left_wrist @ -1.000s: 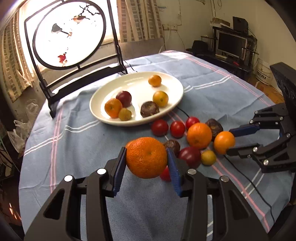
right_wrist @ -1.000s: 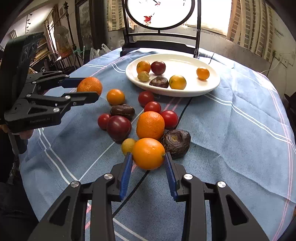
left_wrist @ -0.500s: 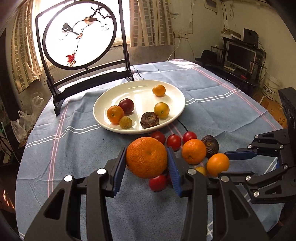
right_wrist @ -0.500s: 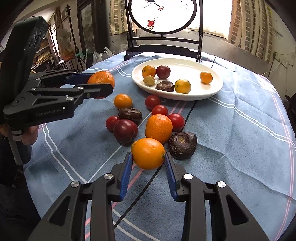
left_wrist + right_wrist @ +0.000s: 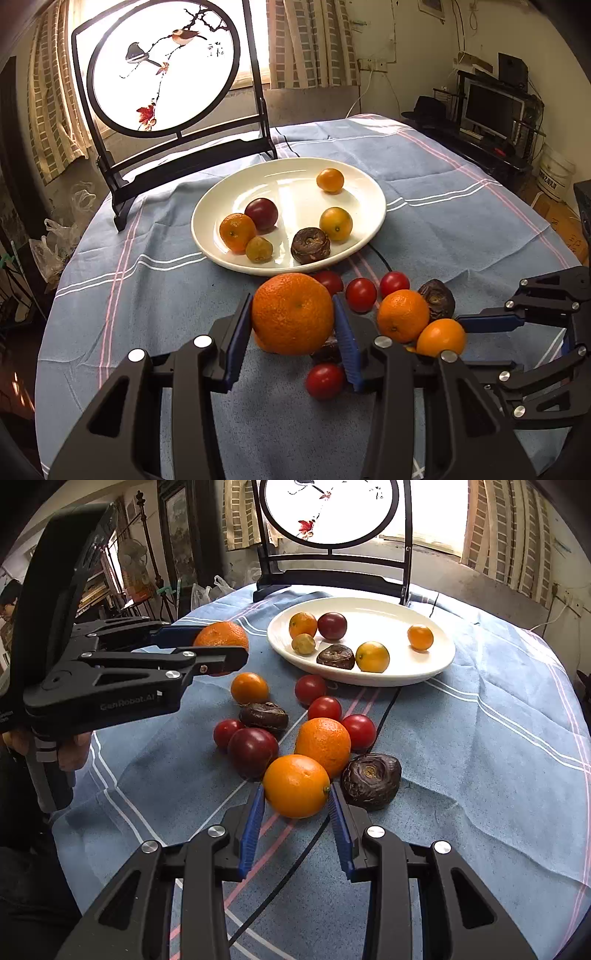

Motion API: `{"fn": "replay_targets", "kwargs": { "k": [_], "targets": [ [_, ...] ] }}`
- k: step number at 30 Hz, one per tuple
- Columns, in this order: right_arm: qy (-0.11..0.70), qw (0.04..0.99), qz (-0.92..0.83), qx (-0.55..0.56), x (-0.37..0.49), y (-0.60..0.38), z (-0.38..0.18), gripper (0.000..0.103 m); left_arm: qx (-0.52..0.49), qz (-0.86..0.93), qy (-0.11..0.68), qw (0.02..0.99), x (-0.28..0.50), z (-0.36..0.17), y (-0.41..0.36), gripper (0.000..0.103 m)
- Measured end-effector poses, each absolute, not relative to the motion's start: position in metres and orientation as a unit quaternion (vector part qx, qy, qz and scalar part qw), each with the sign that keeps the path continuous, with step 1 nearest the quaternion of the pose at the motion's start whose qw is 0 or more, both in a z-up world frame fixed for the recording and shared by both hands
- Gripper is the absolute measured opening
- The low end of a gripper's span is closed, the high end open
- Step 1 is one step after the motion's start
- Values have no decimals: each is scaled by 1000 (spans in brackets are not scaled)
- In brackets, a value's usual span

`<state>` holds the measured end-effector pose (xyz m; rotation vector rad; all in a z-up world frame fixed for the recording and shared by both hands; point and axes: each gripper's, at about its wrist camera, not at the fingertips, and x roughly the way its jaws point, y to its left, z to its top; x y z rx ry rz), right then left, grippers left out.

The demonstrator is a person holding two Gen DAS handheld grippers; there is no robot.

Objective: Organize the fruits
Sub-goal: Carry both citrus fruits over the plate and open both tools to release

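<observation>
My left gripper [image 5: 292, 332] is shut on a large mandarin [image 5: 292, 314] and holds it above the blue cloth, short of the white plate [image 5: 364, 184]; it also shows in the right wrist view [image 5: 221, 653]. My right gripper [image 5: 295, 812] is shut on a smooth orange [image 5: 296, 785], raised just above the fruit pile; it also shows in the left wrist view [image 5: 441, 338]. The plate [image 5: 424, 672] holds several fruits. Loose on the cloth lie another orange [image 5: 322, 746], red tomatoes [image 5: 324, 708], a dark plum [image 5: 253, 752] and wrinkled dark fruits [image 5: 370, 781].
A round painted screen on a black stand [image 5: 162, 70] stands behind the plate. A black cable [image 5: 384, 712] runs across the cloth under the fruit. The table edge [image 5: 48, 332] drops off at the left. Shelves and a monitor [image 5: 491, 107] stand at the far right.
Both grippers have lifted with their fruit. The left one has moved forward toward the plate. The right one's orange has risen clear of the cloth.
</observation>
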<state>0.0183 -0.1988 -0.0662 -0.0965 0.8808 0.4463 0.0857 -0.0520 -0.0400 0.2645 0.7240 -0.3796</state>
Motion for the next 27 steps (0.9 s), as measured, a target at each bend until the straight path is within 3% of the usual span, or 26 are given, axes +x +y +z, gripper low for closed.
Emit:
{"fn": "replay_targets", "kwargs": {
  "k": [27],
  "targets": [
    [409, 884, 225, -32, 29, -205, -52, 36, 106, -188, 353, 910, 102, -36, -38, 43]
  ]
}}
